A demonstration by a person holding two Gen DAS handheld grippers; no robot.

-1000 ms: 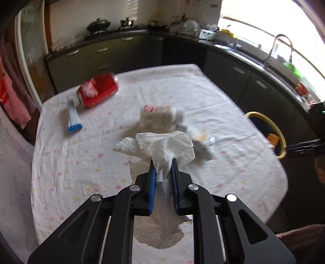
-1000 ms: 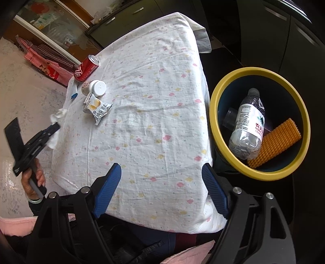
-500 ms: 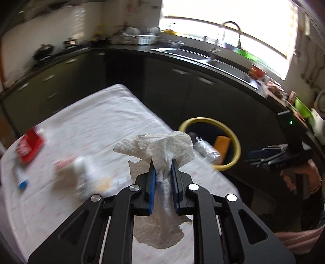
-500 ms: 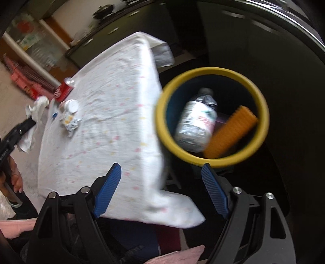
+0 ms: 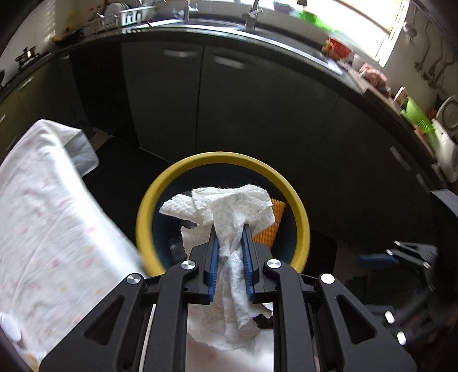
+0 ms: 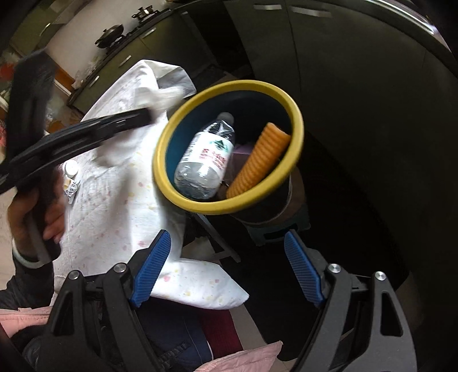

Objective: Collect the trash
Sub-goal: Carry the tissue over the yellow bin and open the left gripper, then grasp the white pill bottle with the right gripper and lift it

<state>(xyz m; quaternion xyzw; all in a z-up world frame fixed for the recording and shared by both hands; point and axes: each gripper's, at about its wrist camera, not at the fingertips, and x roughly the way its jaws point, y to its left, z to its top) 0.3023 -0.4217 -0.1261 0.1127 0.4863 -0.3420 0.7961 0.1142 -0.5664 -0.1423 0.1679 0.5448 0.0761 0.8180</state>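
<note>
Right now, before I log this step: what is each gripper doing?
Left gripper: shut on the crumpled paper towel, in front of the yellow-rimmed bin.
Right gripper: open, holding nothing.

dark kitchen cabinets (image 5: 229,114), black countertop (image 5: 257,34), bright window (image 5: 357,17), cloth-covered table (image 5: 43,229)

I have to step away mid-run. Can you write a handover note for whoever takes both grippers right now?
Left gripper: shut on the crumpled paper towel, lined up with the yellow-rimmed bin in its own view.
Right gripper: open, empty, beside the bin.
Done: water bottle and orange ridged piece are in the bin.
Left: drop the towel, then fetch the wrapper and white-capped item from the table.
</note>
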